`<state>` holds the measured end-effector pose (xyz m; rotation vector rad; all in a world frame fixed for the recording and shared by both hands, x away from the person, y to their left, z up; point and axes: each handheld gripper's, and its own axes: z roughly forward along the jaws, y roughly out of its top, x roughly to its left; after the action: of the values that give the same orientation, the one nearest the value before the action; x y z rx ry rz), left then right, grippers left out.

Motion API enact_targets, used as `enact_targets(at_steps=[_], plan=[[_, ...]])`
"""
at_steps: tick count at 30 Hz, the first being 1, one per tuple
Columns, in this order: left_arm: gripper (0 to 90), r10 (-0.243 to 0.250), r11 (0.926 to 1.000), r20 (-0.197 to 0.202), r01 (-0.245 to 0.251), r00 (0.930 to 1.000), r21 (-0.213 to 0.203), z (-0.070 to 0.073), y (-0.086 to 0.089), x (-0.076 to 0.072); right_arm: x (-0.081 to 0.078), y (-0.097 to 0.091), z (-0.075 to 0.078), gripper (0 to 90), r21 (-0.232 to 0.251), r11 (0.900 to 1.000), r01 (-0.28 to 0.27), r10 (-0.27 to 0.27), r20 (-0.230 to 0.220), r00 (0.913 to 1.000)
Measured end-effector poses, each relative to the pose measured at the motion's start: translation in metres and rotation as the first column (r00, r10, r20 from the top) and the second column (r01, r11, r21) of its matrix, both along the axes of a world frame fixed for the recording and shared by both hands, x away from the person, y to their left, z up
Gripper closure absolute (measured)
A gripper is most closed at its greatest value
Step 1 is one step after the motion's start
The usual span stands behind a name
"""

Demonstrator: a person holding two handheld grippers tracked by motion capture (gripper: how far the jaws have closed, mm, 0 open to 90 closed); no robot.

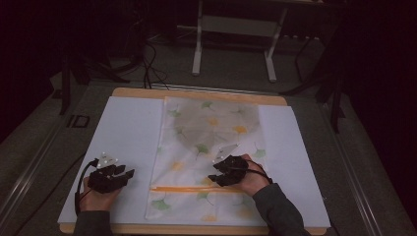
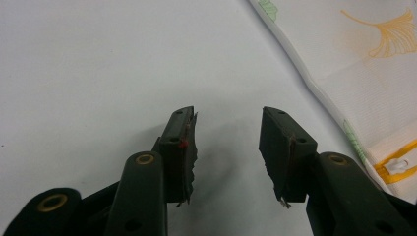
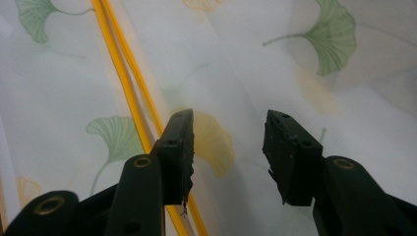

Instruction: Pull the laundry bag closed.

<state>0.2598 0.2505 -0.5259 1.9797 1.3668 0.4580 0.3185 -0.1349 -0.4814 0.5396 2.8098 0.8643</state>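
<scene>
two layers cover most of the wooden table (image 1: 196, 93): a white sheet (image 1: 123, 142) spread flat over it, and on top of that, down the middle, a pale mesh bag (image 1: 206, 147) printed with green and yellow ginkgo leaves. something grey and rounded shows dimly through the far half of the bag. an orange zipper (image 1: 192, 188) runs across the bag near the person's edge, and in the right gripper view it appears as two yellow-orange lines (image 3: 130, 83) slanting past the jaws. in the left gripper view the bag's white hemmed edge (image 2: 314, 83) crosses the upper right corner, with the zipper's end and a small white pull (image 2: 396, 167) at the far right

the left gripper (image 1: 129, 173), held in the person's left hand (image 1: 98, 194), sits over bare white sheet just beside the bag's left edge; in its own view the left gripper (image 2: 227, 147) is released, jaws standing apart with nothing between them, only sheet beneath

the right gripper (image 1: 214, 172), held in the right hand (image 1: 253, 179), hovers over the bag just beyond the zipper, pointing toward the left. in its own view the right gripper (image 3: 228, 152) has its jaws spread, nothing caught between the pads, with a yellow leaf print on the mesh below the gap
</scene>
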Motion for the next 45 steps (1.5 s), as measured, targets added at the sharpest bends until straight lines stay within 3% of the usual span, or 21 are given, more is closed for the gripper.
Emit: enact_targets(at_steps=[20, 38, 45], plan=[[57.5, -0.009, 0.9999, -0.001, 0.009, 1.0, -0.005, 0.001, 0.0, 0.0, -0.005, 0.036, -0.001, 56.3, 0.024, 0.9966, -0.078, 0.078, -0.004, 0.9969], [60.2, -0.022, 0.9997, -0.01, 0.022, 0.9997, -0.005, 0.0, -0.001, 0.0, -0.013, 0.075, -0.01, 58.1, 0.029, 0.9863, -0.162, 0.163, -0.025, 0.9863], [60.3, -0.024, 0.9997, -0.01, 0.024, 0.9997, -0.004, 0.0, -0.002, 0.0, -0.012, 0.082, -0.012, 58.8, 0.029, 0.984, -0.176, 0.177, -0.028, 0.9839]])
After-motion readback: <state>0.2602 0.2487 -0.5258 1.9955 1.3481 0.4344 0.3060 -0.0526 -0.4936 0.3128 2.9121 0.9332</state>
